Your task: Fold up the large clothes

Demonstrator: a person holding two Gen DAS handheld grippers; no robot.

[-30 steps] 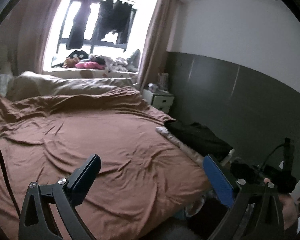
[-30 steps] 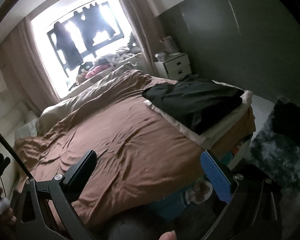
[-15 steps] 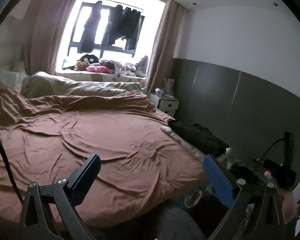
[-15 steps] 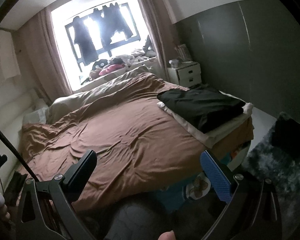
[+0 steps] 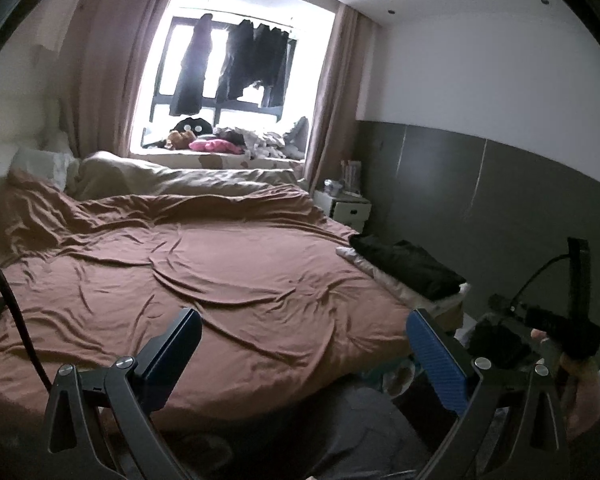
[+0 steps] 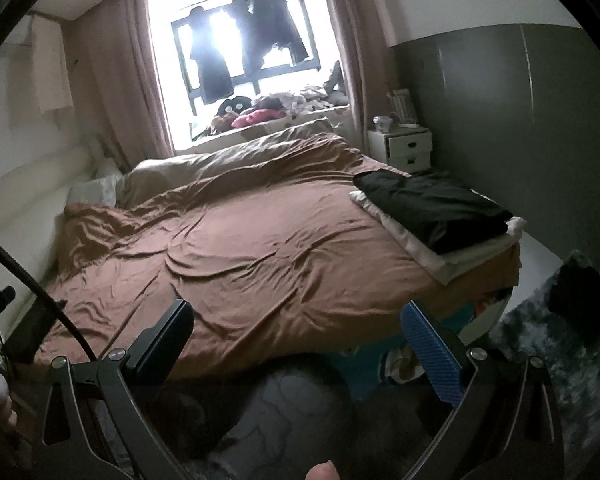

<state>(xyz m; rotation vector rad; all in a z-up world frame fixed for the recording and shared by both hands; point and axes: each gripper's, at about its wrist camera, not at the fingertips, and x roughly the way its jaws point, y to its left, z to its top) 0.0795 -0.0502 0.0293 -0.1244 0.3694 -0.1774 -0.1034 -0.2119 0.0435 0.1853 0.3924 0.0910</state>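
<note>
The black garment (image 6: pixel 432 210) lies folded or bunched on a pale folded layer (image 6: pixel 440 250) at the far right corner of the bed (image 6: pixel 260 248), next to the grey wall panel and just short of the white nightstand (image 6: pixel 406 148). It looks like soft, limp cloth, light enough for one tong but floppy, so it will sag and slide on the smooth brown cover; the surest hold is probably a pinch at two corners or along one hem, one tong each, so that it can be lifted and spread flat on the bed. Both tongs stand spread wide with nothing between the pads: the left gripper (image 5: pixel 300 354) and the right gripper (image 6: pixel 296 346) hover off the near edge of the bed, well apart from the garment. The right wrist view shows the stack's layers and its overhanging edge clearly, plus a dark shaggy rug (image 6: pixel 560 344) beside the bed; the left wrist view shows the garment (image 5: pixel 408 266) smaller and flatter, but takes in the person's other hand (image 5: pixel 580 388) with its handle.
</note>
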